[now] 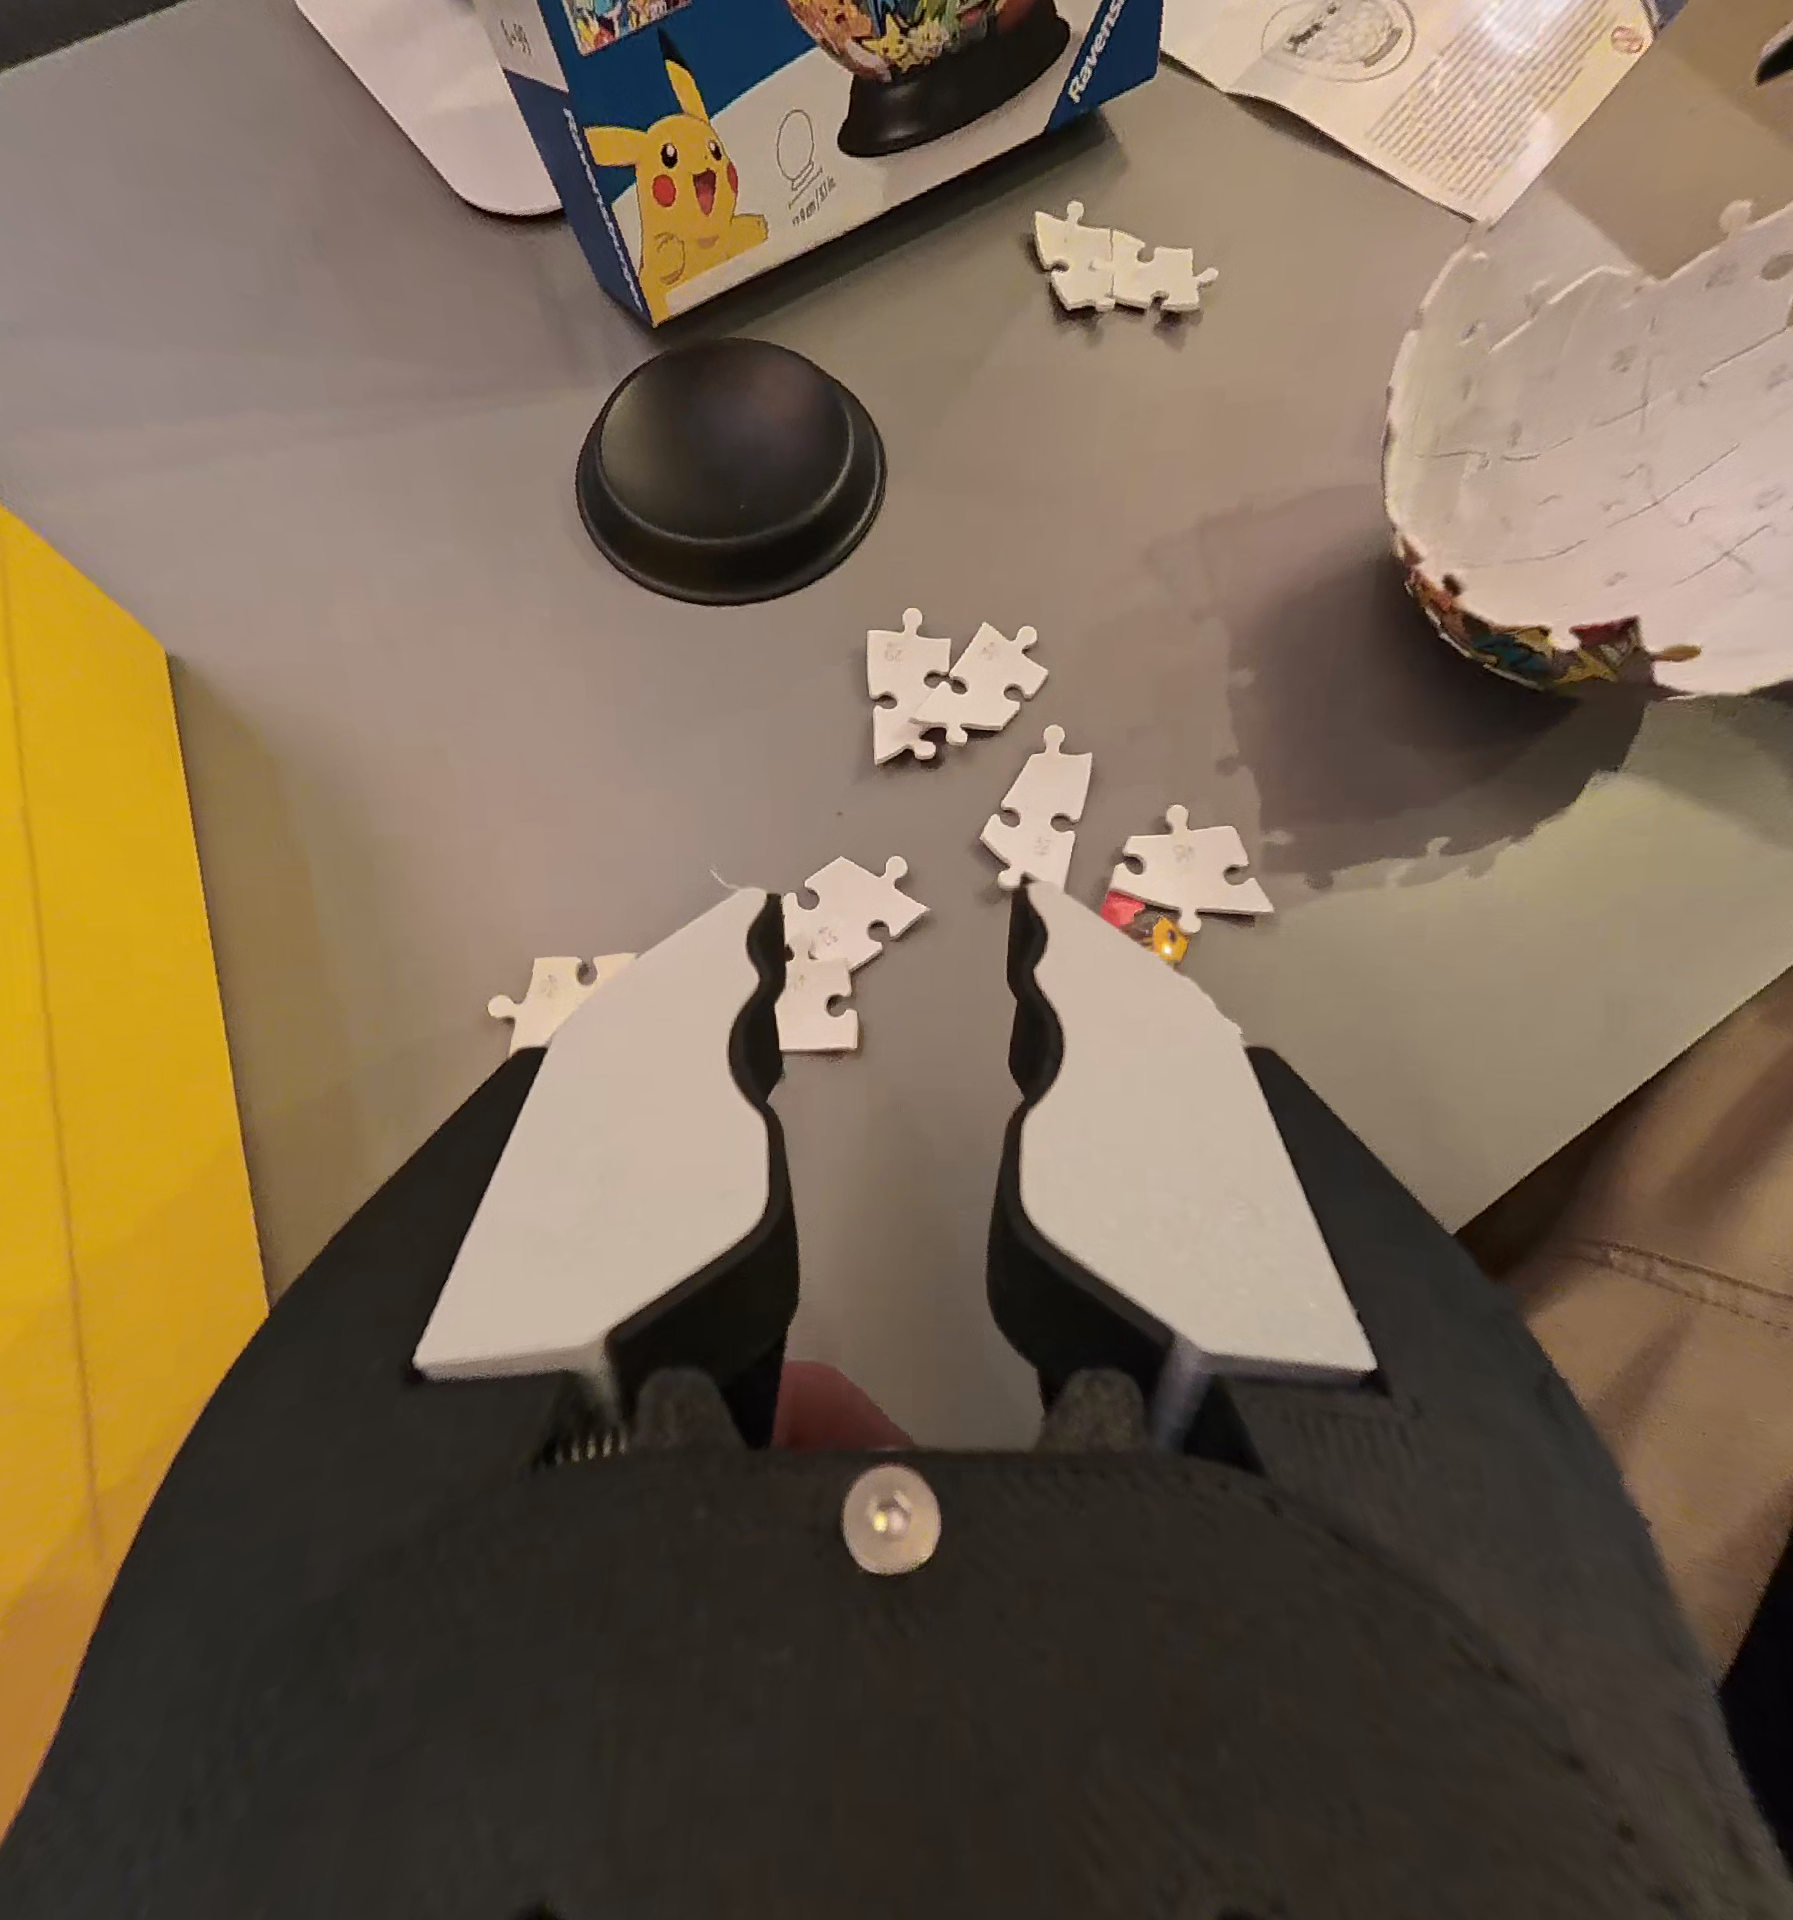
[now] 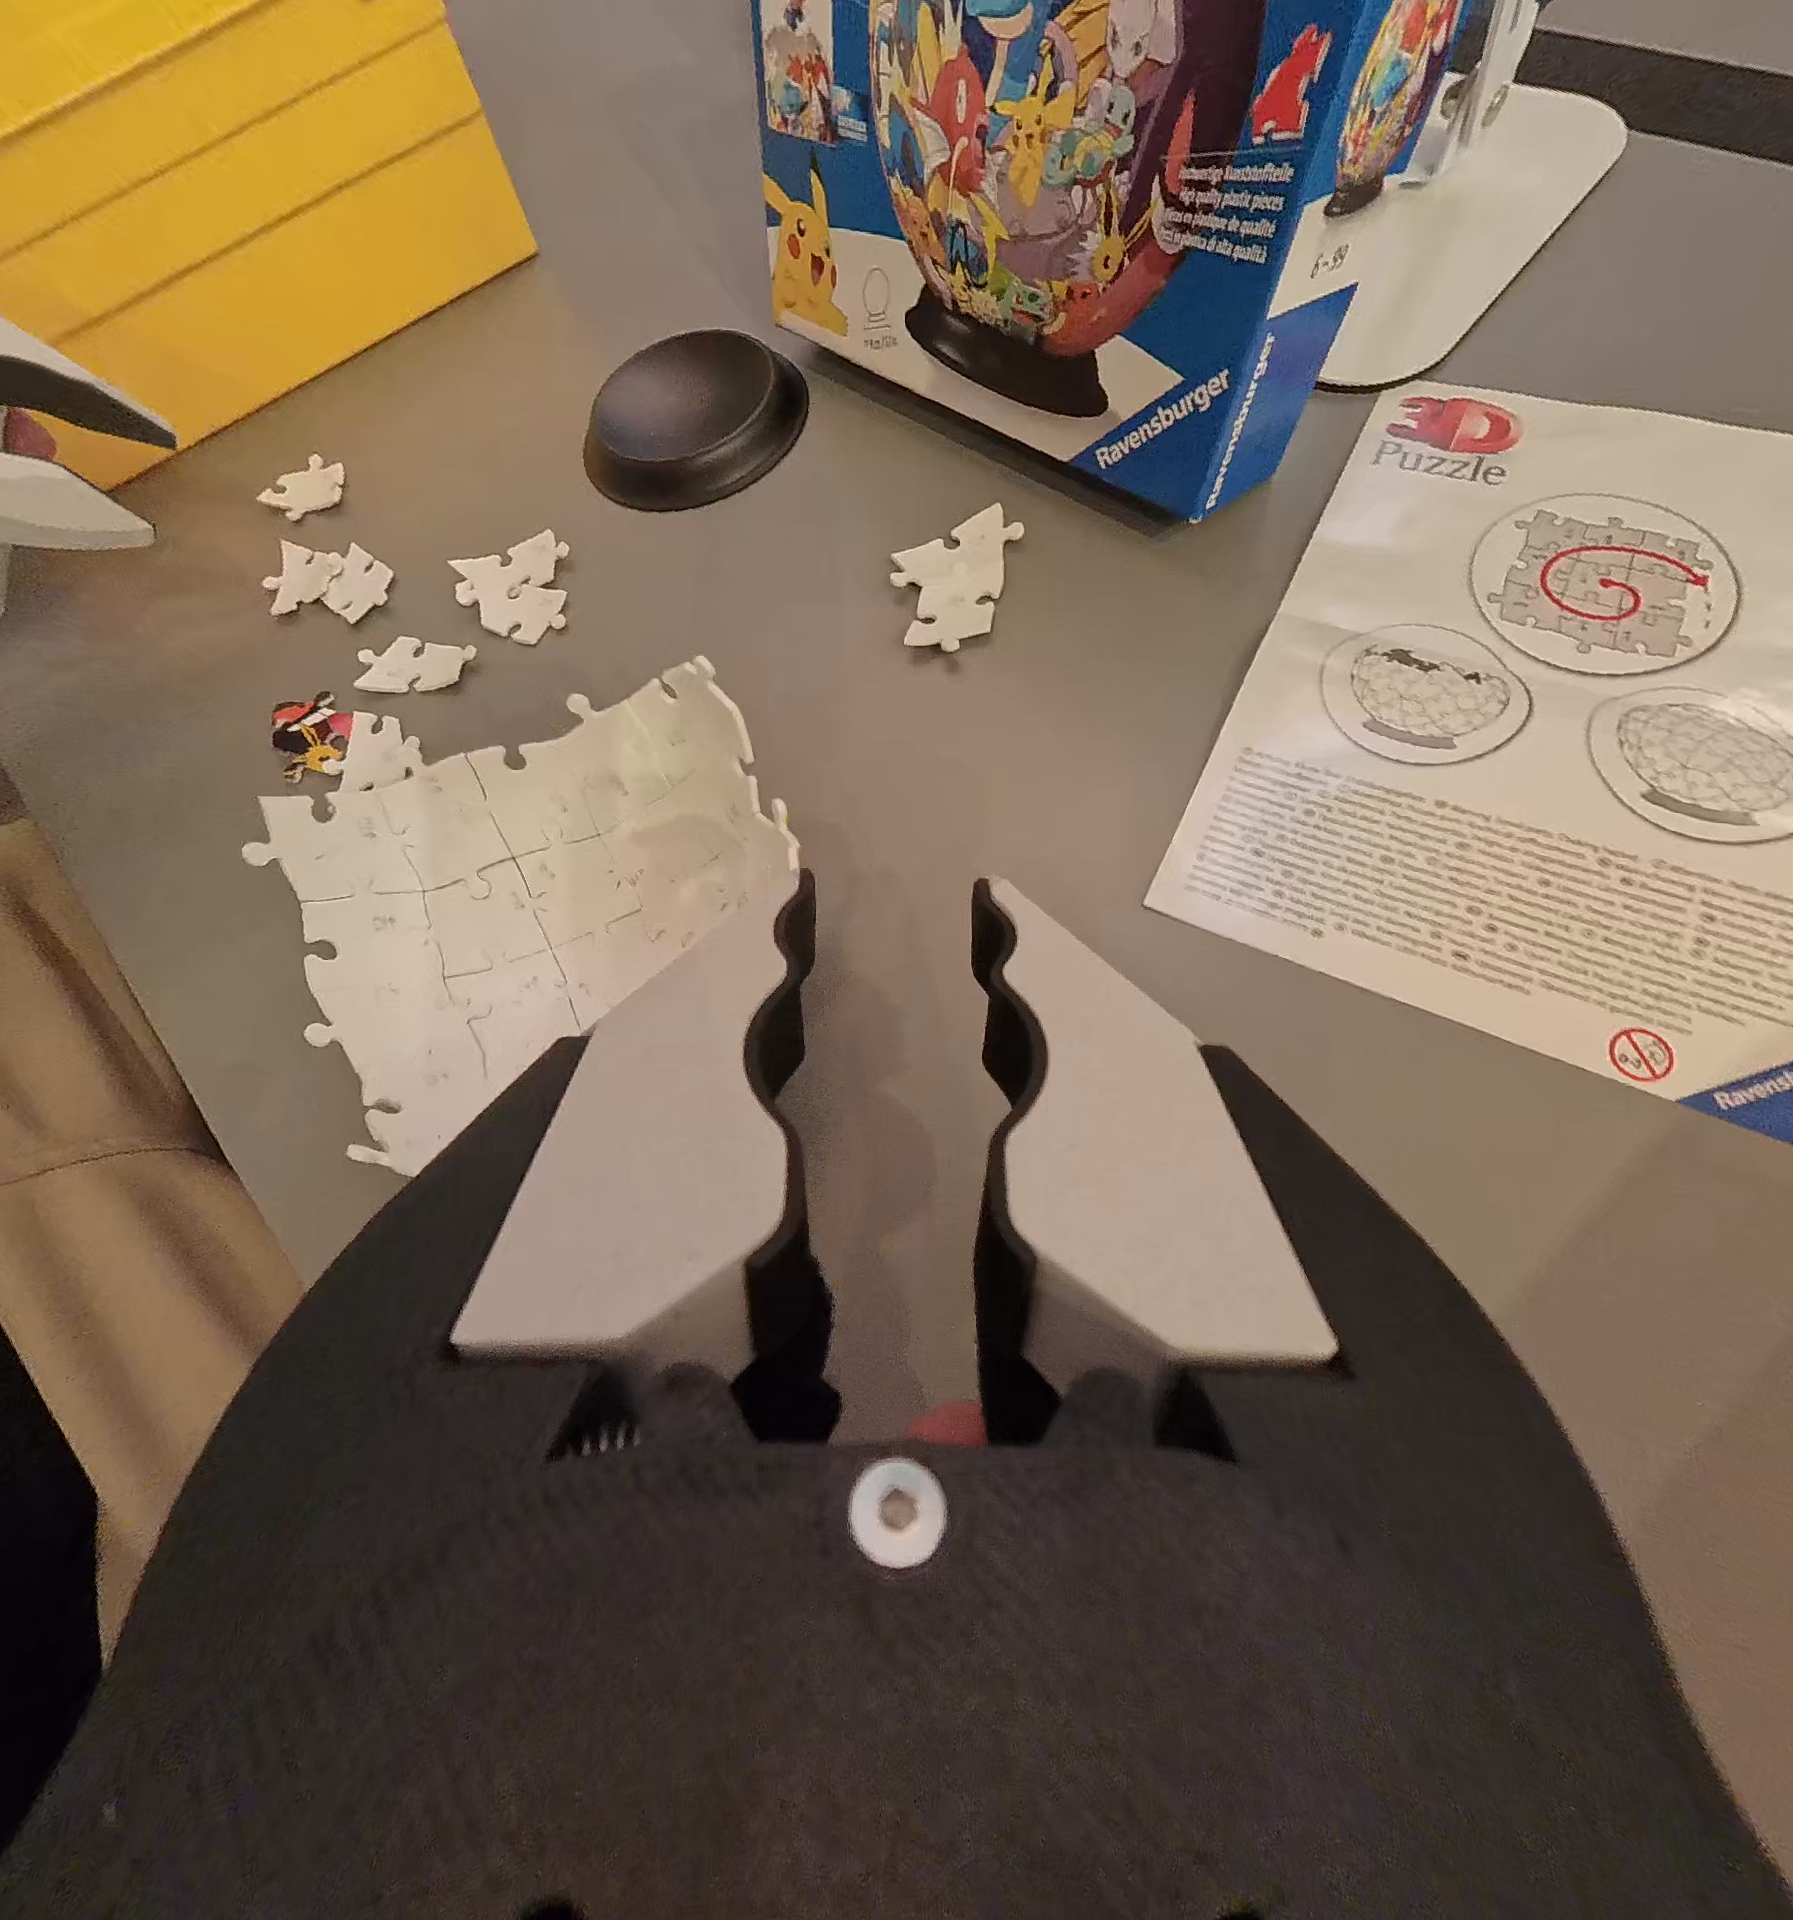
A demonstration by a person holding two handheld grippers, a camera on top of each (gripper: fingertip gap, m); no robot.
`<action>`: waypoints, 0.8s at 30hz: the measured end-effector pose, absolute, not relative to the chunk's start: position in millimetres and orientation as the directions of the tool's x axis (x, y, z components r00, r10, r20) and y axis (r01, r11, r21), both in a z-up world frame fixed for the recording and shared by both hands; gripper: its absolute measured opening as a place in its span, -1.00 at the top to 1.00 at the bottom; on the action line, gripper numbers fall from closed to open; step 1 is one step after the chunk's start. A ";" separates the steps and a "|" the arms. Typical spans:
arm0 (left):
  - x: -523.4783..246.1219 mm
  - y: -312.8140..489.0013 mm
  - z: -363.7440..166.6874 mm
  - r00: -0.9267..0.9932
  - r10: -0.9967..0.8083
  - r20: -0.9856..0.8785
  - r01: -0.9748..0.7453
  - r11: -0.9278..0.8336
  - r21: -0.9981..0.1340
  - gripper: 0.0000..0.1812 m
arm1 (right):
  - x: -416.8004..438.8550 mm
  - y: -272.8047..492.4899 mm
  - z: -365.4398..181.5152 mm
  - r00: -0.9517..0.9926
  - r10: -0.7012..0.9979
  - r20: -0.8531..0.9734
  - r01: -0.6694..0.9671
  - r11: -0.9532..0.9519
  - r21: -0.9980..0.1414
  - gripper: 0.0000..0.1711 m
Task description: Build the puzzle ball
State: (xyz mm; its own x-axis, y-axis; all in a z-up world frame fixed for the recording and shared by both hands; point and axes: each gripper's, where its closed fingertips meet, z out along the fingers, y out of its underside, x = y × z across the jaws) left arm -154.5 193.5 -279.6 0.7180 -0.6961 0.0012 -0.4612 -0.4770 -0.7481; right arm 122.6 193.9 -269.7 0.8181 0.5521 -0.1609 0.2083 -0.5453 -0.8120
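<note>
Both grippers, left (image 1: 890, 904) and right (image 2: 892, 894), hang released above scattered white plastic puzzle pieces (image 1: 959, 681); half-built curved white puzzle shell (image 1: 1640, 447) upper right.

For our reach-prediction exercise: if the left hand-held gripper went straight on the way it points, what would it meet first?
Probably bare grey tabletop, with loose white puzzle pieces next; the black domed plastic stand lies farther on. Depth is unclear.
</note>
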 end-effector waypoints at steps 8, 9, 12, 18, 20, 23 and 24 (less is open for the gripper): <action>-146.3 188.7 -277.9 0.708 -0.706 0.006 -0.452 -0.461 -0.764 0.56 | 137.0 211.1 -270.8 0.846 0.486 -0.220 0.109 -0.562 -0.820 0.70; -142.8 188.4 -277.0 0.704 -0.711 0.015 -0.446 -0.458 -0.769 0.56 | 138.3 211.3 -272.5 0.848 0.480 -0.226 0.104 -0.568 -0.816 0.70; -132.1 185.7 -279.2 0.678 -0.735 0.026 -0.457 -0.449 -0.768 0.55 | 141.1 211.2 -276.6 0.853 0.467 -0.233 0.095 -0.579 -0.810 0.70; -116.4 177.9 -281.5 0.637 -0.770 0.033 -0.477 -0.427 -0.768 0.55 | 138.8 208.5 -281.8 0.843 0.478 -0.248 0.100 -0.592 -0.800 0.71; -112.6 174.6 -280.3 0.624 -0.780 0.038 -0.478 -0.420 -0.771 0.54 | 135.7 208.0 -281.2 0.834 0.491 -0.250 0.108 -0.590 -0.800 0.72; -110.8 173.4 -277.0 0.622 -0.782 0.039 -0.471 -0.413 -0.780 0.55 | 135.6 209.9 -281.2 0.836 0.485 -0.257 0.097 -0.591 -0.801 0.72; -110.7 173.5 -276.5 0.622 -0.782 0.041 -0.468 -0.414 -0.781 0.55 | 135.1 209.8 -282.0 0.832 0.487 -0.265 0.095 -0.596 -0.798 0.72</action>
